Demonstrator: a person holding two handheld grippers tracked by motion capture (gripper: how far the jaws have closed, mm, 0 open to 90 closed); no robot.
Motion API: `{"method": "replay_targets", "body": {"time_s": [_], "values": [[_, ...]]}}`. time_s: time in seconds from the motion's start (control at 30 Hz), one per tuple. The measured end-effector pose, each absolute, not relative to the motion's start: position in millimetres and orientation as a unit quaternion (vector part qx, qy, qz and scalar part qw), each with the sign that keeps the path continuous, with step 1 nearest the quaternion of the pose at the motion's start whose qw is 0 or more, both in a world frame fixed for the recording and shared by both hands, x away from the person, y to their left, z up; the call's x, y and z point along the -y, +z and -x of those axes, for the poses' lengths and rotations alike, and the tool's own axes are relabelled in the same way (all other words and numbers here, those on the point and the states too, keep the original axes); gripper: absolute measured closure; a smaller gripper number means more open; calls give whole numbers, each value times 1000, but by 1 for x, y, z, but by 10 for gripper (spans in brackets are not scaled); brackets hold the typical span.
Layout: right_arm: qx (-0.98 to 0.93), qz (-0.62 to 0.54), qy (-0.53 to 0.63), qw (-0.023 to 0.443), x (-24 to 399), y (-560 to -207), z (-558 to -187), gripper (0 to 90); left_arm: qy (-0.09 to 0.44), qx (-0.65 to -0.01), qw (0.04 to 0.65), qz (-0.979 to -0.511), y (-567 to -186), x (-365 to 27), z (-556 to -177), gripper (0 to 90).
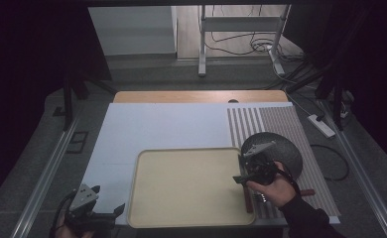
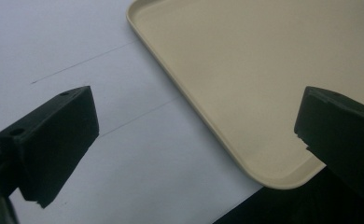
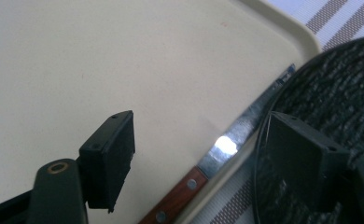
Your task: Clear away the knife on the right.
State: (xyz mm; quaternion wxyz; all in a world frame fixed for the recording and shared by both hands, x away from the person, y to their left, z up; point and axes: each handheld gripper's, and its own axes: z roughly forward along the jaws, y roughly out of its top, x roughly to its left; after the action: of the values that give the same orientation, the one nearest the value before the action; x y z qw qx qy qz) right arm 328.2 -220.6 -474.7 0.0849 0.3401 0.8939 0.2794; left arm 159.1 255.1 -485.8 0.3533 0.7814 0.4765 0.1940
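Note:
A beige tray [image 1: 181,188] lies empty at the table's front centre. Along its right rim rests a knife [image 1: 248,198] with a wooden handle, its shiny blade [image 3: 227,144] leaning on the tray [image 3: 77,70] edge. My right gripper [image 1: 242,169] hovers open just above the knife [image 3: 180,191], one jaw over the tray and the other over the dark round plate [image 3: 339,102]. The right gripper [image 3: 203,154] holds nothing. My left gripper [image 1: 108,199] is open and empty at the front left, straddling the tray's near left corner [image 2: 245,70]; its jaws [image 2: 194,135] stand wide apart.
The plate [image 1: 281,148] sits on a striped placemat [image 1: 281,119] at the right. A white sheet [image 1: 157,124] covers the table behind and left of the tray. A short brown piece [image 1: 308,192] lies on the mat by the wrist. A power strip [image 1: 323,125] lies on the floor.

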Motion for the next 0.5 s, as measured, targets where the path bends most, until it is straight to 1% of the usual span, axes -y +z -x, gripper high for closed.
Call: {"method": "replay_targets", "body": {"time_s": [0.27,0.3,0.5], "values": [[-885,-355,288,86,231,-471,-324,213,195,-476,353,-782,-486,-255,-159,0],[-883,-358,289,88,234,-470,-322,197,195,-476,353,-782,-486,-255,-159,0],[-878,-361,301,90,244,-467,-316,179,195,-475,351,-783,-486,-255,-159,0]]}}
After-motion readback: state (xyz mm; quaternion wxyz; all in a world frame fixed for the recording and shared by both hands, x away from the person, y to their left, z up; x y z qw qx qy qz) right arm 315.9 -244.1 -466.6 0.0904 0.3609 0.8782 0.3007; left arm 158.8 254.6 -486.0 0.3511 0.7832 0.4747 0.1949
